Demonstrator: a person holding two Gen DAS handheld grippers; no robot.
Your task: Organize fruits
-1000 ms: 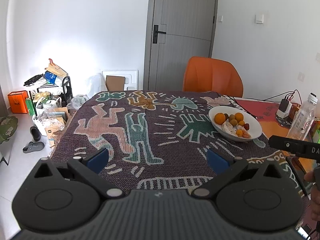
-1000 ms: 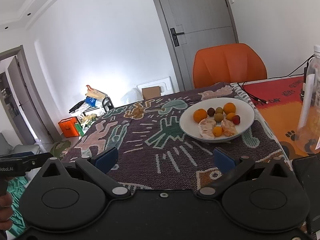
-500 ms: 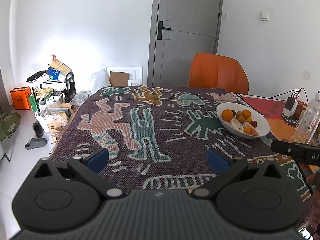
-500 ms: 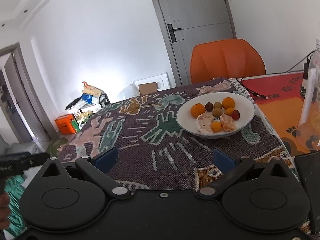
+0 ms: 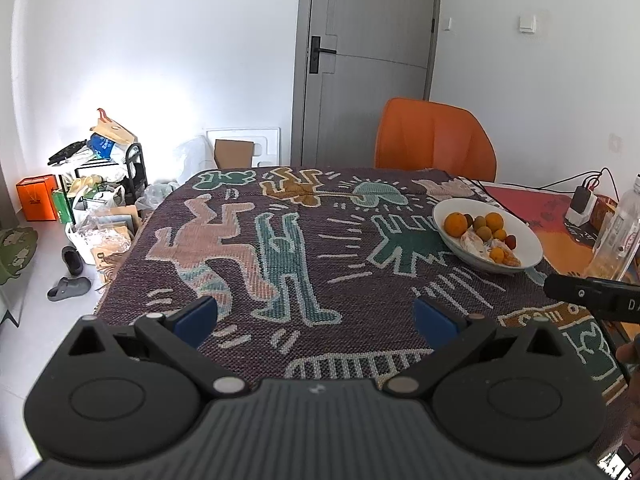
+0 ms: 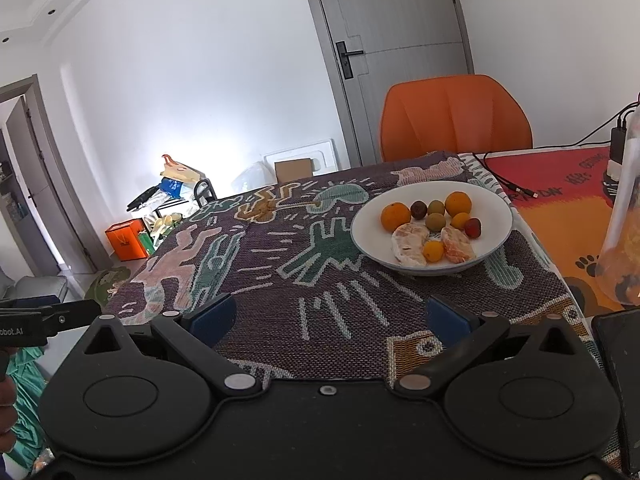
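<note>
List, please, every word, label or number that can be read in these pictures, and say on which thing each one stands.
"obot.AI", cut off at the picture's edge: on the left gripper, seen from the right wrist.
"DA", cut off at the edge: on the right gripper, seen from the left wrist.
Dark lettering on the red mat: too distorted to read.
Print on the orange box: too small.

Right gripper spread wide over patterned cloth, empty; white bowl of fruit ahead, well apart.
</note>
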